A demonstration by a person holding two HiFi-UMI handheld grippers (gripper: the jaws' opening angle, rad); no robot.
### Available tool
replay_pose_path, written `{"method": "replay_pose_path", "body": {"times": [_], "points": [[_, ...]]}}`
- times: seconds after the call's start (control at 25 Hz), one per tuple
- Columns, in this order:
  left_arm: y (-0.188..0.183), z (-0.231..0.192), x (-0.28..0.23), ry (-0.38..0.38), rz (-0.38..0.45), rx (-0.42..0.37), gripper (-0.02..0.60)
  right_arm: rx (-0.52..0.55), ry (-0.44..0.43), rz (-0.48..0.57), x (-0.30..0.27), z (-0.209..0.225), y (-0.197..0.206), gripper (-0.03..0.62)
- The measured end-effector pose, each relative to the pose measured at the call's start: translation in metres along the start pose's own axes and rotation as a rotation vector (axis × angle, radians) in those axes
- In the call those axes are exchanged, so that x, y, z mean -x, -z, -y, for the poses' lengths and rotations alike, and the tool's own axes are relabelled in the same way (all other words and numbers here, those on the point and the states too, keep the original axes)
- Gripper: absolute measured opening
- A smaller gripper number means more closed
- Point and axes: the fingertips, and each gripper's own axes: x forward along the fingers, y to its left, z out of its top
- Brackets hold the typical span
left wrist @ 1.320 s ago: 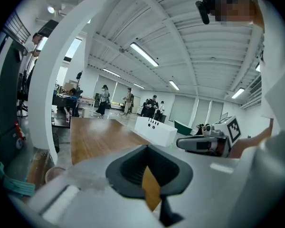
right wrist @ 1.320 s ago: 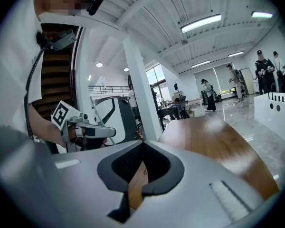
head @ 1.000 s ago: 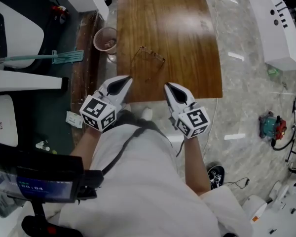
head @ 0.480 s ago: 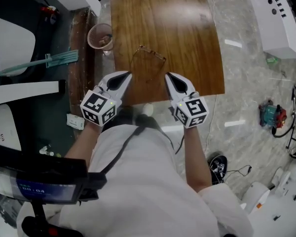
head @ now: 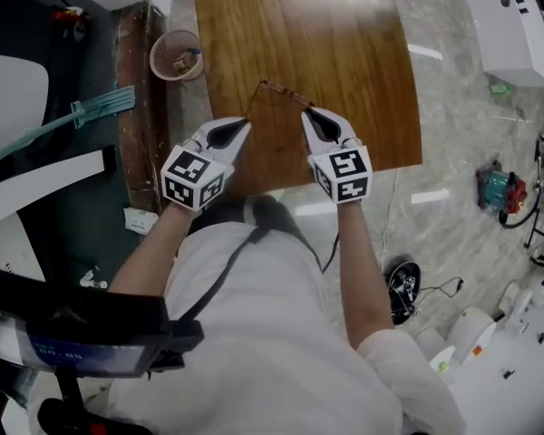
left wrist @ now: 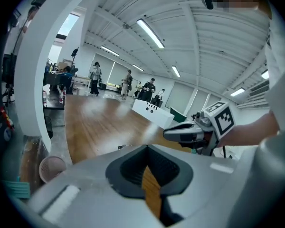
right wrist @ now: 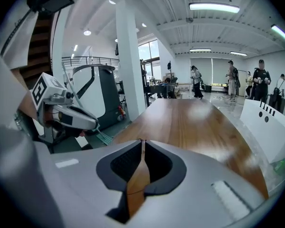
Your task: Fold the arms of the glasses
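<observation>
Closed and empty, left gripper [head: 241, 125] and right gripper [head: 309, 114] have advanced over the brown wooden table's [head: 344, 53] near edge, flanking thin wire-framed glasses [head: 279, 91], one per arm.

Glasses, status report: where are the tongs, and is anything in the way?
Left tongs and right tongs shut, empty. Glasses on table, arms open, not yet folded. Tong tips close by the arm ends; nothing seen between.

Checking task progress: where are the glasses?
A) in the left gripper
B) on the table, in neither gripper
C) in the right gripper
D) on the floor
B: the glasses lie on the table, just beyond the tips of the shut, empty left gripper and right gripper.
</observation>
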Motion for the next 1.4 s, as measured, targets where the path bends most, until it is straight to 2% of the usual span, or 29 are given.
{"method": "replay_pose_path", "body": {"times": [0.16,0.36,0.68,1.12,1.4], "points": [[0.008,-0.011,-0.012,0.039,-0.031,0.01,0.009,0.07,0.014,-0.073,-0.023,0.003,0.009,0.049],[0.023,-0.033,-0.025,0.032,-0.067,0.011,0.032,0.146,0.005,-0.141,-0.051,0.01,0.015,0.084],[0.045,-0.056,-0.034,0.024,-0.123,0.024,0.038,0.383,-0.023,-0.323,-0.091,0.014,0.04,0.097],[0.058,-0.064,-0.049,0.044,-0.154,0.055,0.063,0.4,-0.077,-0.411,-0.114,0.017,0.053,0.095],[0.063,-0.068,-0.054,0.053,-0.168,0.065,0.063,0.417,-0.11,-0.448,-0.122,0.016,0.059,0.054]]}}
